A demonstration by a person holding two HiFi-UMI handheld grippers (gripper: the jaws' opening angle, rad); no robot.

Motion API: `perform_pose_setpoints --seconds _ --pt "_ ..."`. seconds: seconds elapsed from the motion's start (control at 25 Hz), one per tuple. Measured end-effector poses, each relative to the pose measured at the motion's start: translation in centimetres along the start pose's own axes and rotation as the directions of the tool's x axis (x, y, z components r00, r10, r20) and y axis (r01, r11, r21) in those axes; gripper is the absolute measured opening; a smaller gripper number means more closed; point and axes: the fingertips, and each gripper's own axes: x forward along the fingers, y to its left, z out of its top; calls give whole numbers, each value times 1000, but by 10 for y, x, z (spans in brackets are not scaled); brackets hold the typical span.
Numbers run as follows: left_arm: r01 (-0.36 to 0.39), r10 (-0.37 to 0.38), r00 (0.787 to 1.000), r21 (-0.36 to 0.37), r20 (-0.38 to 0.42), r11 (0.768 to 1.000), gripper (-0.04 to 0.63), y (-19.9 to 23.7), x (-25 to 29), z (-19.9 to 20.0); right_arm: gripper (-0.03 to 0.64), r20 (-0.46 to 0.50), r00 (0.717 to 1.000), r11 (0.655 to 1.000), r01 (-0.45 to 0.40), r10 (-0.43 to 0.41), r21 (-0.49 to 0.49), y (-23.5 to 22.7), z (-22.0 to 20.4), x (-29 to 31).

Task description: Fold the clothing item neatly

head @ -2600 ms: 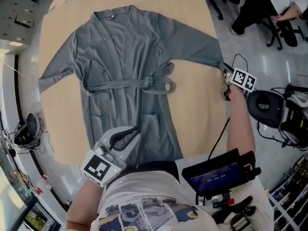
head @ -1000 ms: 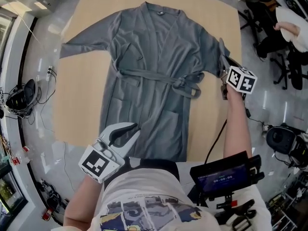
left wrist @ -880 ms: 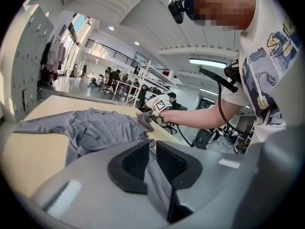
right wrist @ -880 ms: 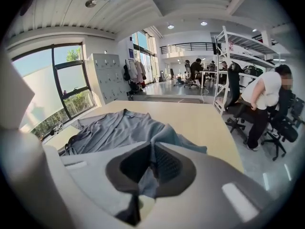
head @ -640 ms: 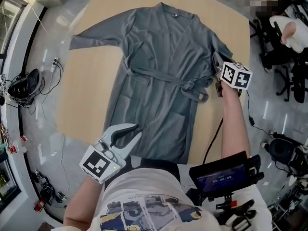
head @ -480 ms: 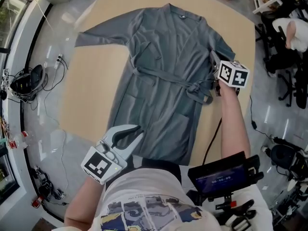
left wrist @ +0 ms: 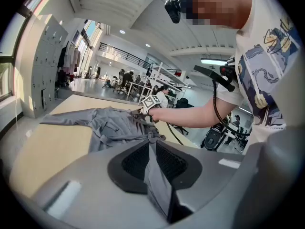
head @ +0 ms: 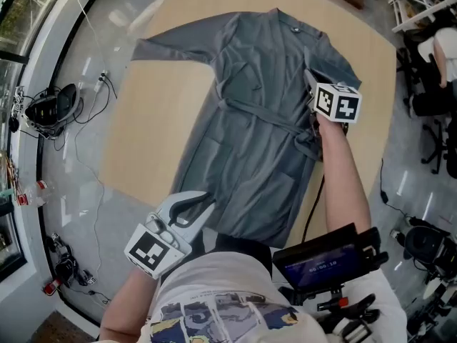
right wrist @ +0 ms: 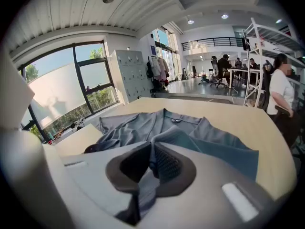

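The grey soft-fabric robe with a tied belt lies flat on the pale wooden desk, collar toward 1 o'clock. I judge its right sleeve should go straight across the chest, kept taut. The right tool is clamped on this sleeve at 2 o'clock. The left tool is clamped on the hem at 7 o'clock.

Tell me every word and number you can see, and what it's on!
Nothing reads clearly enough to quote.
Screen: pale digits, too blurred.
T-shirt: comic print, lettering too small.
Collar label on robe: too small.
Left marker cube, right marker cube: black-and-white squares, no words.
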Motion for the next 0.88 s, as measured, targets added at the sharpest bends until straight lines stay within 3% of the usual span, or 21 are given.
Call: perform_pose_setpoints --seconds 0.32,0.6,0.88 --pt "-42 42 999 -22 2 999 51 7 -17 -5 25 -40 998 998 -53 51 -44 37 -1 39" --pt "-48 48 999 -29 2 998 51 12 -16 -6 28 -95 994 996 -57 51 -69 41 -15 54" --pt "-41 41 999 -21 1 999 51 11 -15 -4 92 -104 990 989 -105 94 -105 47 -18 50"
